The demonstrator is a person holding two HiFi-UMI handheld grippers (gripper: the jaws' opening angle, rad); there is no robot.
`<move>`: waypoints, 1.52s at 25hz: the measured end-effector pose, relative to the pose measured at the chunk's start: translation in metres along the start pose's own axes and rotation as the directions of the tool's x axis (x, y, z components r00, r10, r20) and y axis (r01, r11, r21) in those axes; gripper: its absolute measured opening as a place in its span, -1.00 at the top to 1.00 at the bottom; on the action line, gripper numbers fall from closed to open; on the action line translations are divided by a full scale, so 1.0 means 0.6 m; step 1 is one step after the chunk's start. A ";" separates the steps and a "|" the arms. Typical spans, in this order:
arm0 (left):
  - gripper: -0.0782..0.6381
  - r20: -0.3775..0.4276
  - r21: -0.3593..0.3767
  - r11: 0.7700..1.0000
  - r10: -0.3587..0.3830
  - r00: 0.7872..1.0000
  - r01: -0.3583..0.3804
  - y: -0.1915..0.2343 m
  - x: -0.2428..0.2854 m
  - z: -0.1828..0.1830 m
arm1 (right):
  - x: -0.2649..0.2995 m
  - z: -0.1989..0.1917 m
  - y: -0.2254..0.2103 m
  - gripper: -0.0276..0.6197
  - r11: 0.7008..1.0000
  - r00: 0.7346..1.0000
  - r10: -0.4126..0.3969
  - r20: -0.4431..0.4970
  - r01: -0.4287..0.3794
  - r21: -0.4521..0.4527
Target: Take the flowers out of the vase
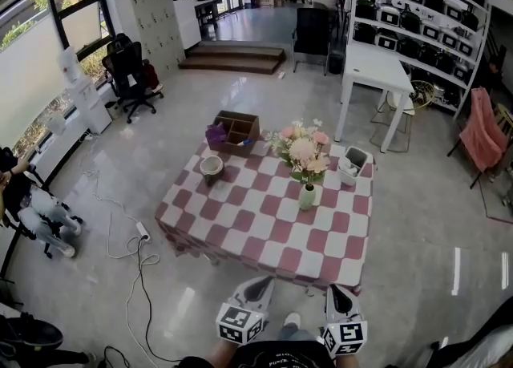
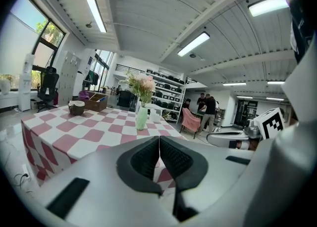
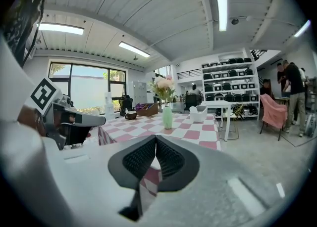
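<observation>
The checkered bench [image 1: 256, 222] lies ahead: we should spread our pressed-together left claw [image 2: 159, 144] and right claw [image 3: 155, 144], then pinch the flowers [image 1: 303, 150] just above the vase [image 1: 308, 196].

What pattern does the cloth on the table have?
The draped tablecloth has pink-and-white checks; head view shows it best.

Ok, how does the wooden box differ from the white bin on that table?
The wooden box is brown, split into compartments, and sits toward the far-left corner of the table. The white bin is smaller and sits by the far-right corner. Both are open-topped.
</observation>
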State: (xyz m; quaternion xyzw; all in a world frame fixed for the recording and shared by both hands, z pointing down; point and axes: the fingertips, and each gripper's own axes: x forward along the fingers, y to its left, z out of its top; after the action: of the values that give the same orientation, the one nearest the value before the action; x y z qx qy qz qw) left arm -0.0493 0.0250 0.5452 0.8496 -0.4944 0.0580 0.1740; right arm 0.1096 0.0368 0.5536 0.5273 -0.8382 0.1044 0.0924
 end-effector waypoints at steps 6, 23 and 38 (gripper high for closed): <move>0.75 -0.008 -0.004 1.000 0.029 1.000 -0.029 -0.012 0.060 0.016 | 0.036 0.018 -0.051 0.90 0.999 0.999 0.044 0.002 -0.044 -0.008; 0.75 -0.003 -0.006 0.993 0.115 0.993 -0.115 -0.033 0.166 0.043 | 0.102 0.023 -0.118 0.90 0.985 0.985 0.169 -0.023 -0.169 -0.033; 0.75 0.010 -0.093 0.989 0.115 0.993 -0.114 0.002 0.201 0.061 | 0.141 0.015 -0.123 0.90 0.981 0.980 0.187 -0.066 -0.189 -0.029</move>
State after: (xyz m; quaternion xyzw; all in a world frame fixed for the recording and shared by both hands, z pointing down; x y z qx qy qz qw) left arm 0.0079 -0.0872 0.5439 0.8114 -0.5458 0.0386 0.2055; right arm 0.1395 -0.0696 0.5731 0.4403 -0.8827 0.1143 0.1177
